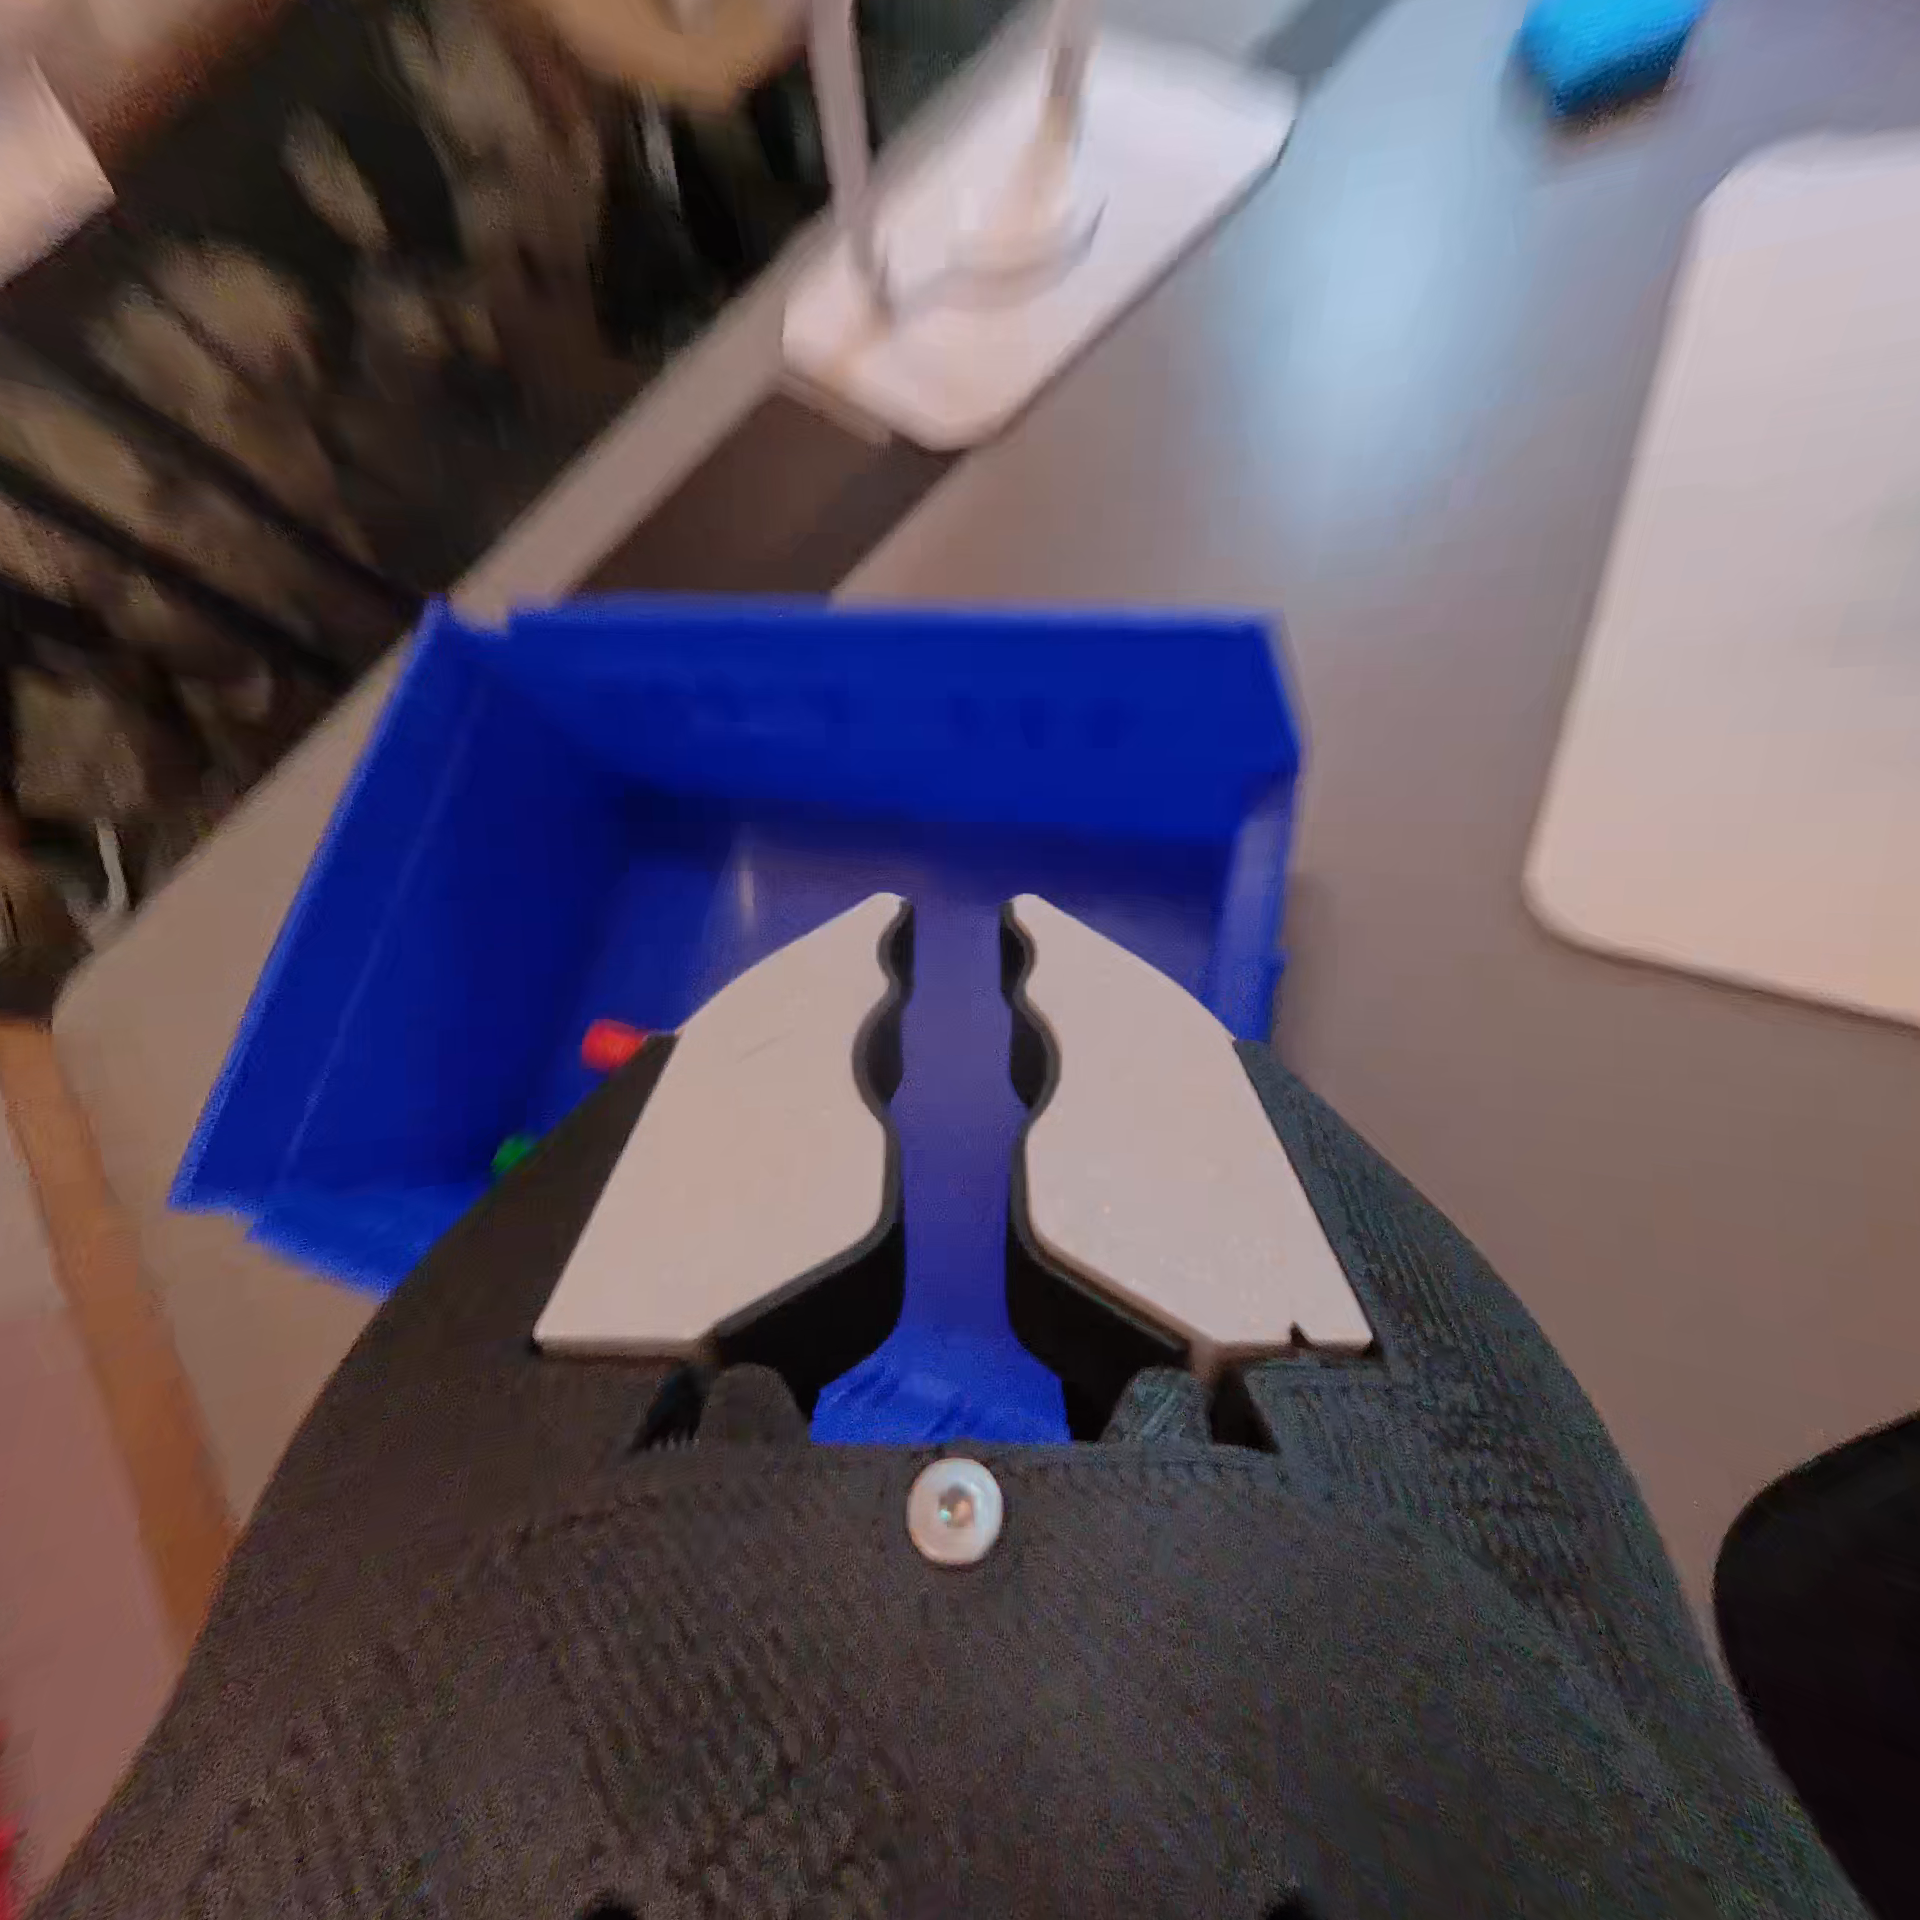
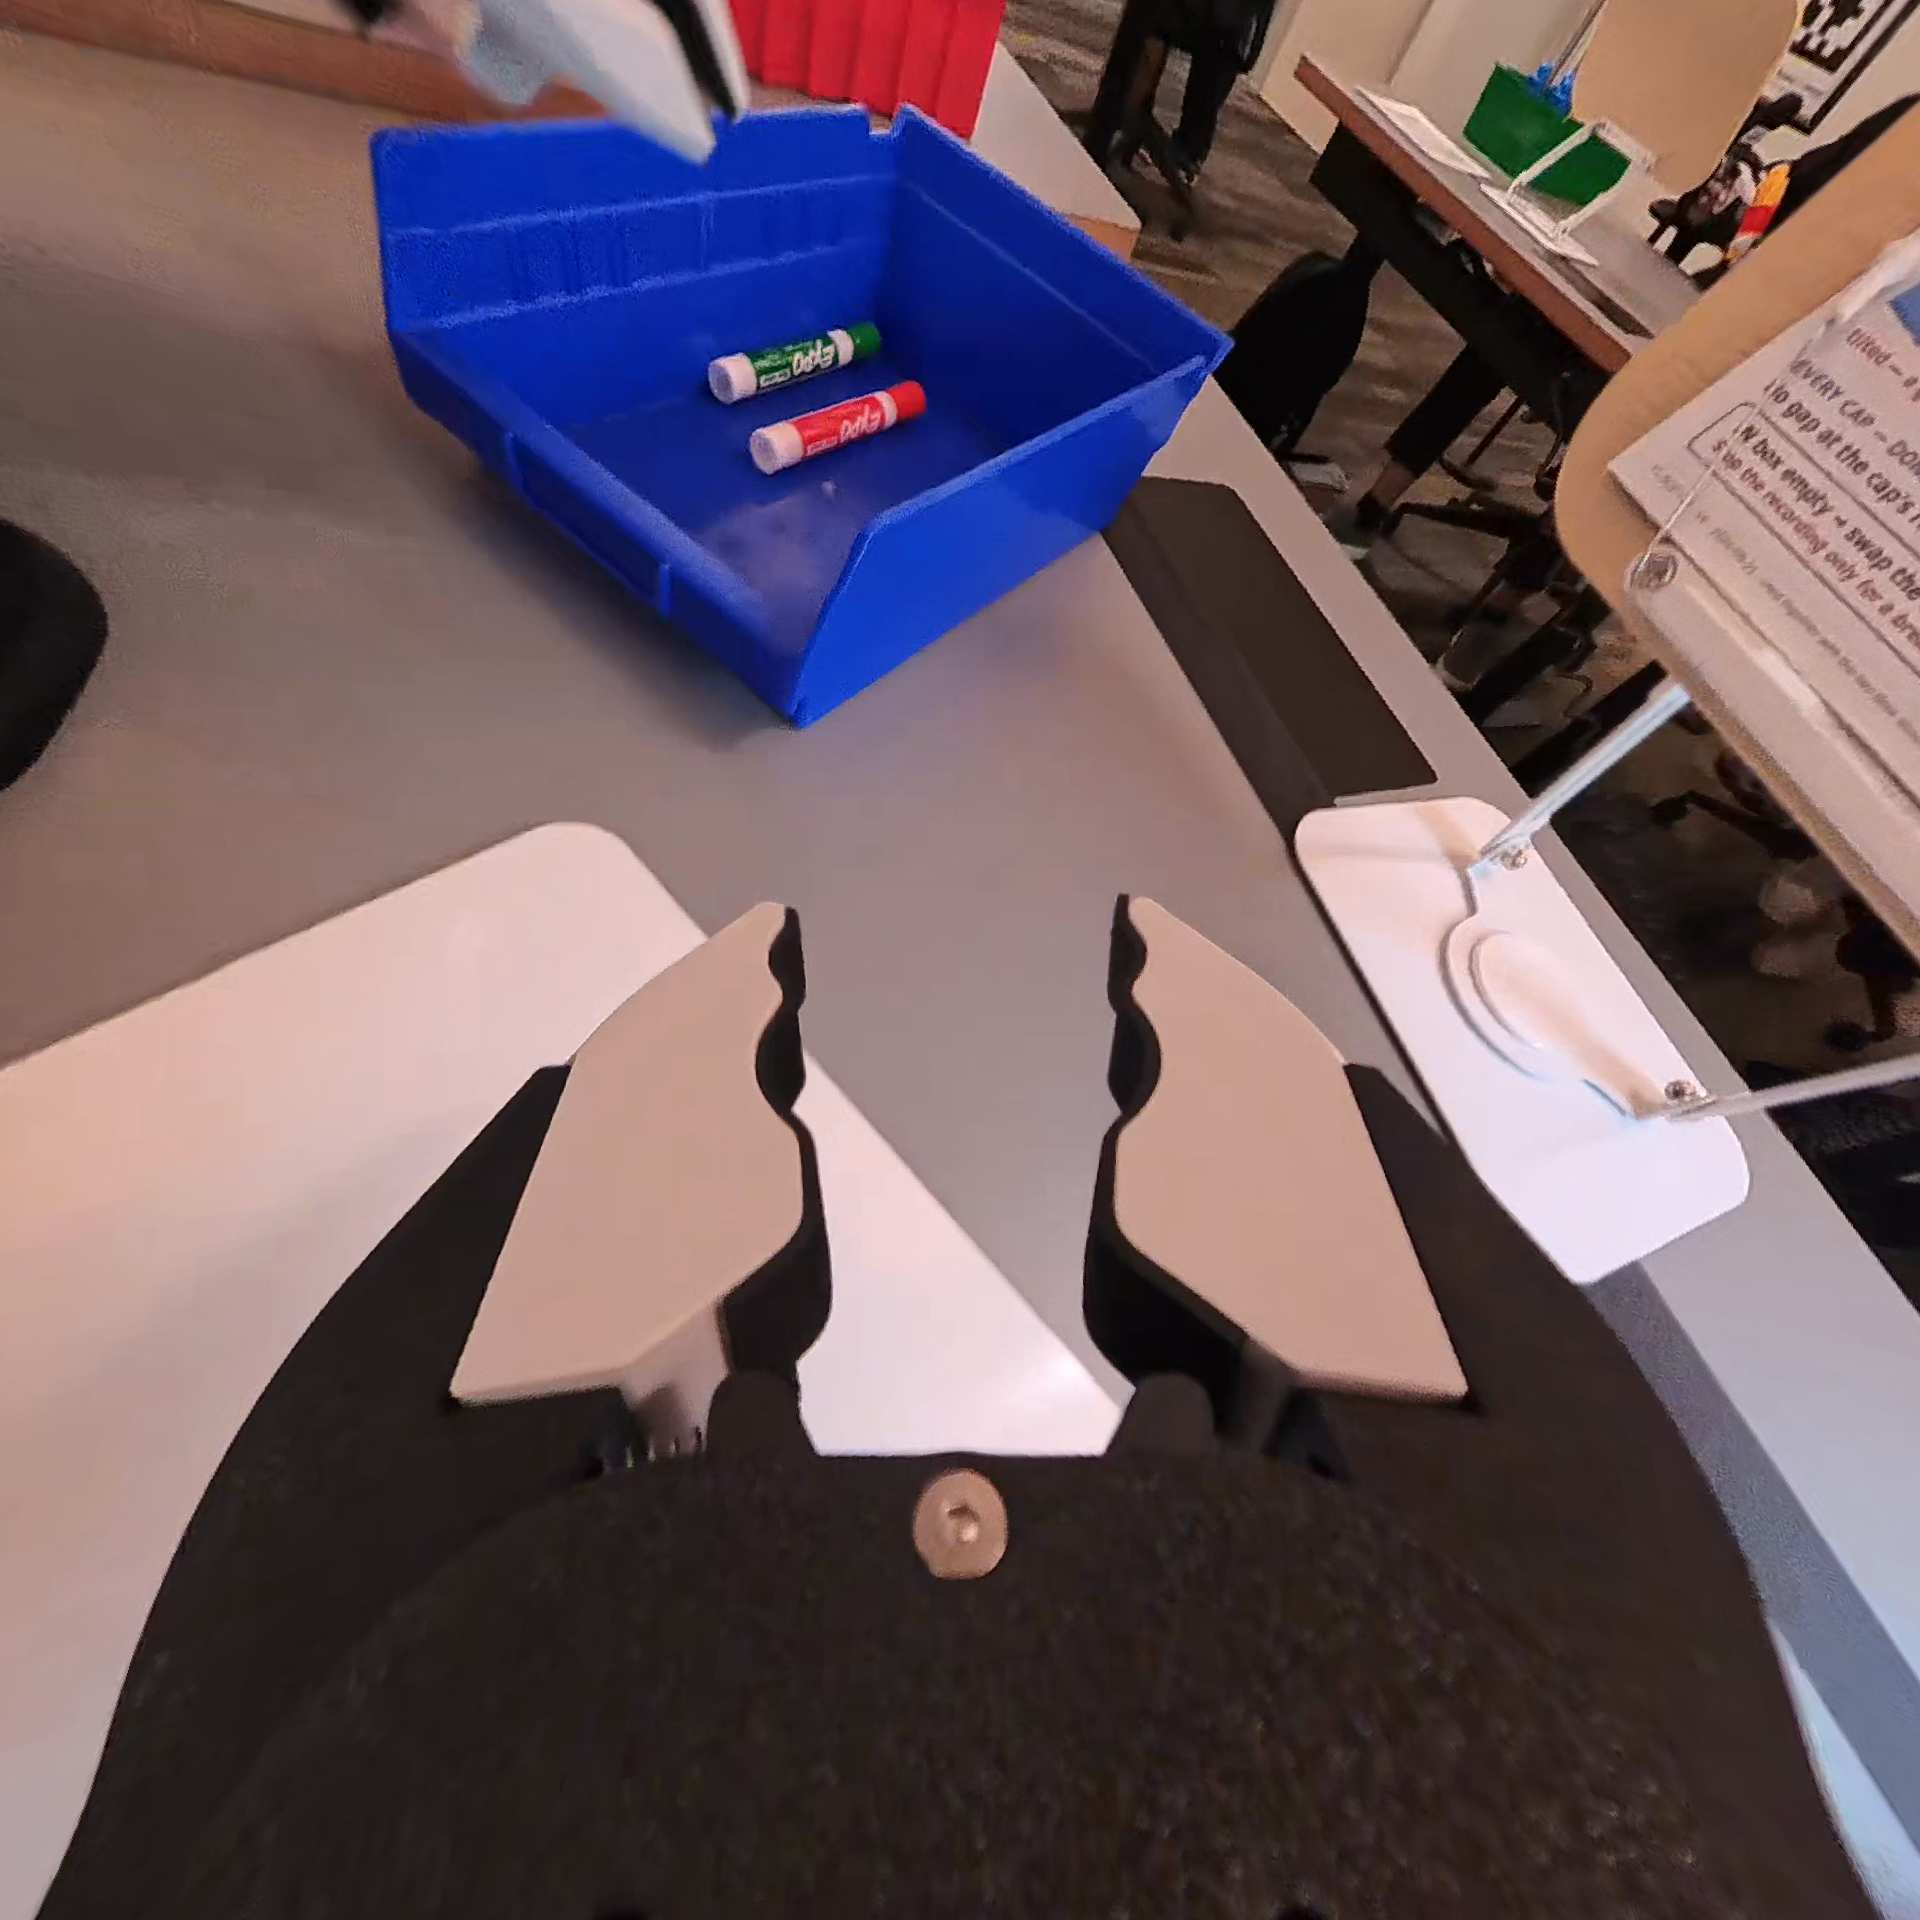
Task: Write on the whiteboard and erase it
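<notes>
My left fingers [image 1: 956,914] hang over the blue bin [image 2: 665,582], nearly closed on nothing. In it lie 2 markers, green [image 2: 795,361] and red [image 2: 837,427]. My right fingers [image 2: 956,925] are spread empty above the whiteboard's [image 2: 312,1039] corner on the worktop [image 2: 987,810].

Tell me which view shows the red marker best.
Right wrist view: the red marker lies whole and sharp on the floor of the blue bin, beside the green marker. Left wrist view shows only its red cap end, blurred, past the left gripper.
</notes>
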Demonstrator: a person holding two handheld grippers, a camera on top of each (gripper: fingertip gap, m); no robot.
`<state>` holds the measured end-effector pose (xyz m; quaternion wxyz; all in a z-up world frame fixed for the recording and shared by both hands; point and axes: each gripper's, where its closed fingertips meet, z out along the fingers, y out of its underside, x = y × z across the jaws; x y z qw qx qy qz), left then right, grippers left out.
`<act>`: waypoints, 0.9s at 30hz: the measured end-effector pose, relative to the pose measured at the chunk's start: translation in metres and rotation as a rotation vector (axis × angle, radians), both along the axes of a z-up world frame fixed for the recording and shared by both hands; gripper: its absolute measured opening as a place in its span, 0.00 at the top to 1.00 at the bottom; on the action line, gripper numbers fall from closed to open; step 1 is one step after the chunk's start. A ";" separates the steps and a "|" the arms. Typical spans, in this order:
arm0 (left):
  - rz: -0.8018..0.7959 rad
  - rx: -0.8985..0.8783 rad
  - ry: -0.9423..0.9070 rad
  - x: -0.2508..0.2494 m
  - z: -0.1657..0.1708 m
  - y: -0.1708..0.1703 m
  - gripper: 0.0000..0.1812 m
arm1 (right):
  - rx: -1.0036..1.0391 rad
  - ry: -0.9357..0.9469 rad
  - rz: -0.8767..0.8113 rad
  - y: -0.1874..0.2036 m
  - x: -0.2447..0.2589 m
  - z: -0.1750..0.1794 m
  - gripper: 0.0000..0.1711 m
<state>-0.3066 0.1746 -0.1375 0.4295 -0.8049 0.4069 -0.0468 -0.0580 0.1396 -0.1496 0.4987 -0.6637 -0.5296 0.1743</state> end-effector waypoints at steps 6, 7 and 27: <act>0.207 -0.521 0.260 -0.066 -0.071 0.064 0.82 | -0.042 -0.018 0.006 -0.033 0.043 -0.027 0.70; 0.258 -0.592 0.260 -0.071 -0.080 0.071 0.79 | -0.043 -0.011 0.001 -0.037 0.050 -0.029 0.70; 0.639 -0.818 0.706 -0.140 -0.095 0.084 0.82 | 0.005 0.124 -0.059 -0.071 0.136 -0.029 0.74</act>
